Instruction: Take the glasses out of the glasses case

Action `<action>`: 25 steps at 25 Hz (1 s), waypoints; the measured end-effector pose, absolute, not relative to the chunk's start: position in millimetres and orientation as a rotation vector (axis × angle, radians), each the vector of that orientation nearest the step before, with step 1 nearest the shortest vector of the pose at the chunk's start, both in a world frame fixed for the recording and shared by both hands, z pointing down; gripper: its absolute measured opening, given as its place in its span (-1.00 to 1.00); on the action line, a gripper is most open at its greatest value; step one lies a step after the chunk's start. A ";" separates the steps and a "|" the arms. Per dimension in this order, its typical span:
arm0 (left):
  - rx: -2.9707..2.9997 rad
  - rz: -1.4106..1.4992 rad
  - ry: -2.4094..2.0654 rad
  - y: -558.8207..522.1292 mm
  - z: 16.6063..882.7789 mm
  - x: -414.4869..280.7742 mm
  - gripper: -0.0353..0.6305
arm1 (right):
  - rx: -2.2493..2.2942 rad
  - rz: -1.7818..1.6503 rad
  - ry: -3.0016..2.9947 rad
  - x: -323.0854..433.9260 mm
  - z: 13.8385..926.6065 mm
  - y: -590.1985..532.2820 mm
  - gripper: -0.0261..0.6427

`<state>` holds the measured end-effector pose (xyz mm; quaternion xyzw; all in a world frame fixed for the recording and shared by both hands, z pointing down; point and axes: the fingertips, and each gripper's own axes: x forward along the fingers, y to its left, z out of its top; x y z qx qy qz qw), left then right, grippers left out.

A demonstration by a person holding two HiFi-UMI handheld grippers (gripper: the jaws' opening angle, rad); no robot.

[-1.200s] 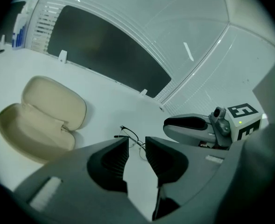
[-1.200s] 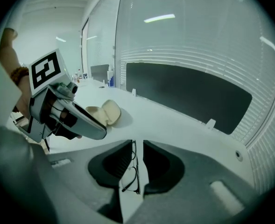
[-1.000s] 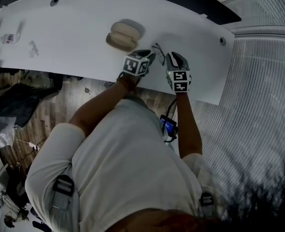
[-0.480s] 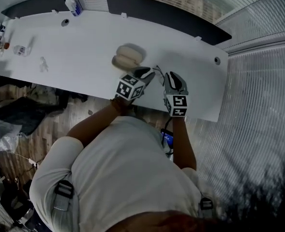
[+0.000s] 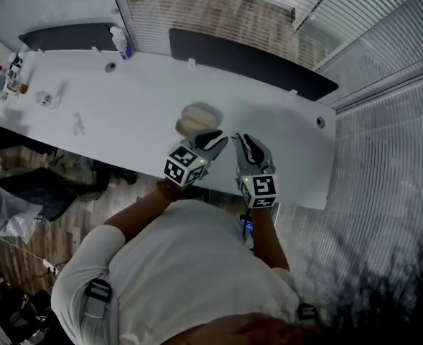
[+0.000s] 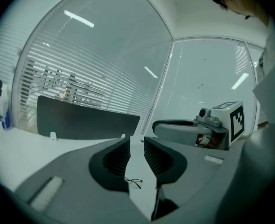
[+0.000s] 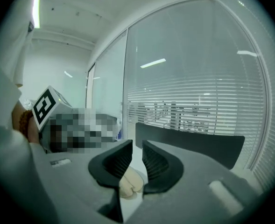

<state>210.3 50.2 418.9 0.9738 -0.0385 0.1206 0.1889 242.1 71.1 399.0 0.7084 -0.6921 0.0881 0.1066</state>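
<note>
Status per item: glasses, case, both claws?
glasses: out of the case, lying on the table, not held.
case: on the table, two halves showing side by side, looks open.
left claw: open, jaws have just been closing, nothing between them, held above the table.
right claw: open by a narrow gap, empty, held above the table.

- No words, numbers or brand names can be read anywhere.
- The only signs are black-and-white square markers on the cubes of the left gripper (image 5: 220,139) and the right gripper (image 5: 238,140).
</note>
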 end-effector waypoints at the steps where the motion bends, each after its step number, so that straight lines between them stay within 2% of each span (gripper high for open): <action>1: 2.750 0.321 -0.104 50.7 410.9 207.3 -0.61 | 2.088 0.248 -2.052 237.1 393.0 70.7 -0.72; 7: 2.809 0.149 -0.047 58.4 352.9 189.8 -0.66 | 2.099 0.174 -2.147 205.7 353.7 71.6 -0.80; 10: 2.860 0.020 -0.012 63.4 330.3 180.6 -0.82 | 2.109 0.135 -2.195 193.9 335.9 76.3 -0.87; 13: 2.896 -0.013 0.006 68.2 321.5 170.4 -0.88 | 2.123 0.115 -2.243 184.8 322.2 80.7 -0.91; 25: 2.907 -0.033 -0.013 74.8 314.7 156.3 -0.88 | 2.142 0.132 -2.280 173.4 307.5 84.2 -0.92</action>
